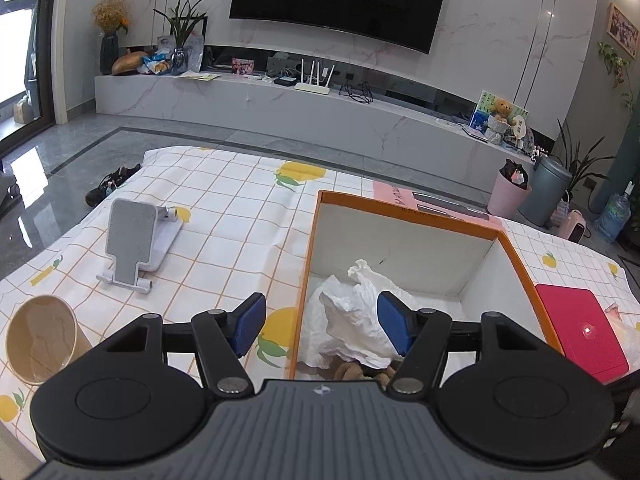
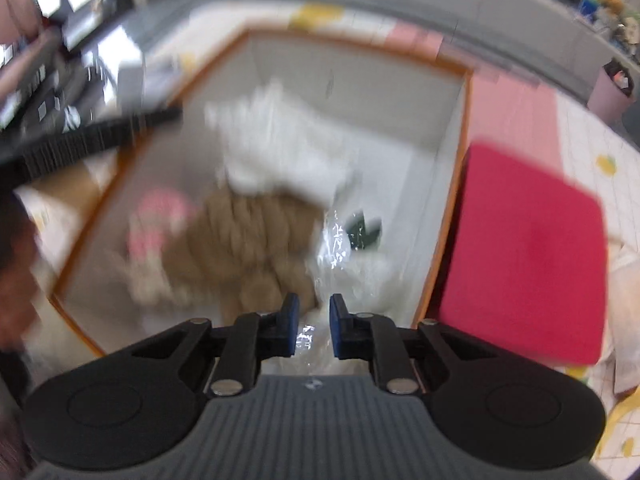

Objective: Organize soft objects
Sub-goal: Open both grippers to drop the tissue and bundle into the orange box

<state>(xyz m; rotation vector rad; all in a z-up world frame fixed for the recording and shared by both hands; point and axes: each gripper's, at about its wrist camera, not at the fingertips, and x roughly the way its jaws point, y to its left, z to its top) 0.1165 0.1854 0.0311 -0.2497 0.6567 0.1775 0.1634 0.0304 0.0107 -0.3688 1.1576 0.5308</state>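
An orange-rimmed cardboard box stands open on the lemon-print tablecloth. In it lie a crumpled white plastic bag and a brown plush toy. My left gripper hangs open over the box's left wall with nothing between its fingers. The right wrist view is blurred. It looks down into the box at the white bag, the brown plush, a pink soft item and a clear plastic bag. My right gripper is just above the clear bag, its jaws drawn almost together.
A red flat case lies right of the box. Left of it are a paper cup on its side and a grey and white phone stand. A pink sheet lies behind the box. Beyond the table are floor, bins and a TV bench.
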